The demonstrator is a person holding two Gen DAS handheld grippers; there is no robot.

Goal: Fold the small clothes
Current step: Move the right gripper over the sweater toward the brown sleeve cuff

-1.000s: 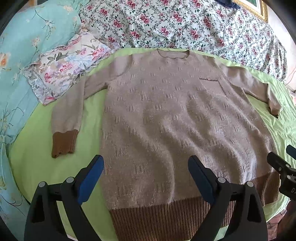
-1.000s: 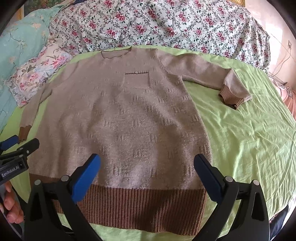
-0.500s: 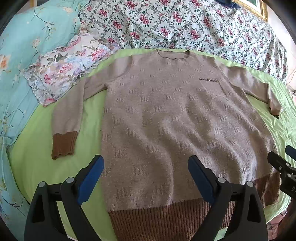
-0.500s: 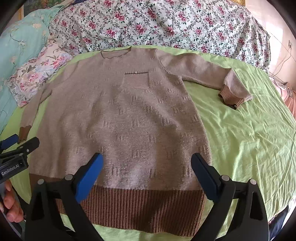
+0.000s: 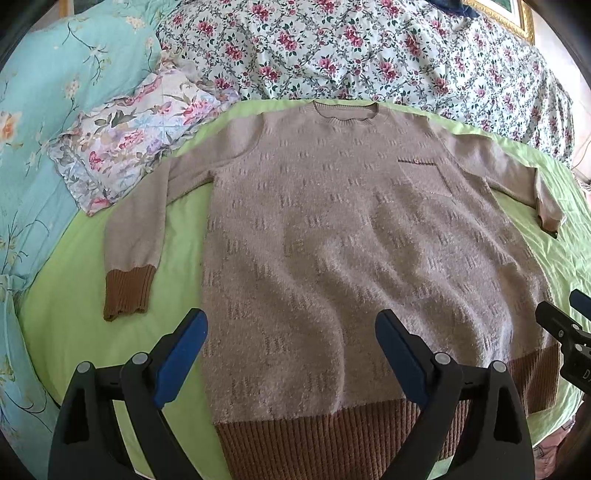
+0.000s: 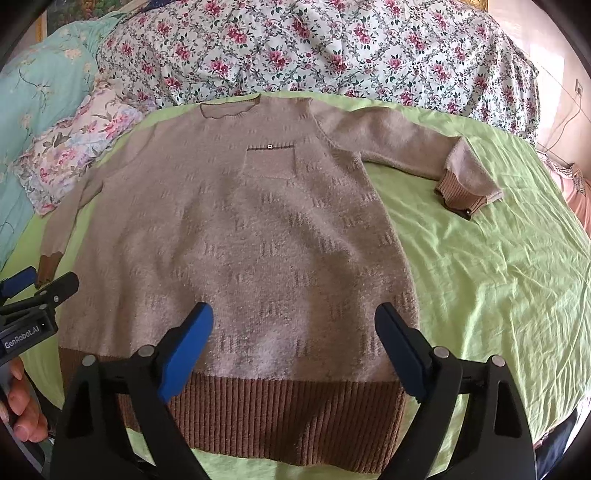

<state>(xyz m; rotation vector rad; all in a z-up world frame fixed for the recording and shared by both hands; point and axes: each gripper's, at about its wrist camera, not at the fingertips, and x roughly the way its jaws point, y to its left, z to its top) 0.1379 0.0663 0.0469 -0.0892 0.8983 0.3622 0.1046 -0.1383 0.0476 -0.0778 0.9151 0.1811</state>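
Now, sweater (image 5: 332, 258): flat, unfolded on green sheet (image 6: 498, 277).
L gripper (image 5: 290, 354): wide open, nothing held.
R gripper (image 6: 293, 350): jaws closing, above hem, holding nothing.

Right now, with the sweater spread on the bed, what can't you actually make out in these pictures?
- sweater hem: left wrist view, partly behind the left gripper.
- Far cuff: right wrist view, folded over, underside hidden.
- Pocket button: too small to read.
- Framed picture: cut by the top edge.

Black left gripper (image 5: 291, 352), blue pads, silver pivot screws; right gripper (image 6: 293, 349) alike; white "GenRobot.AI" lettering
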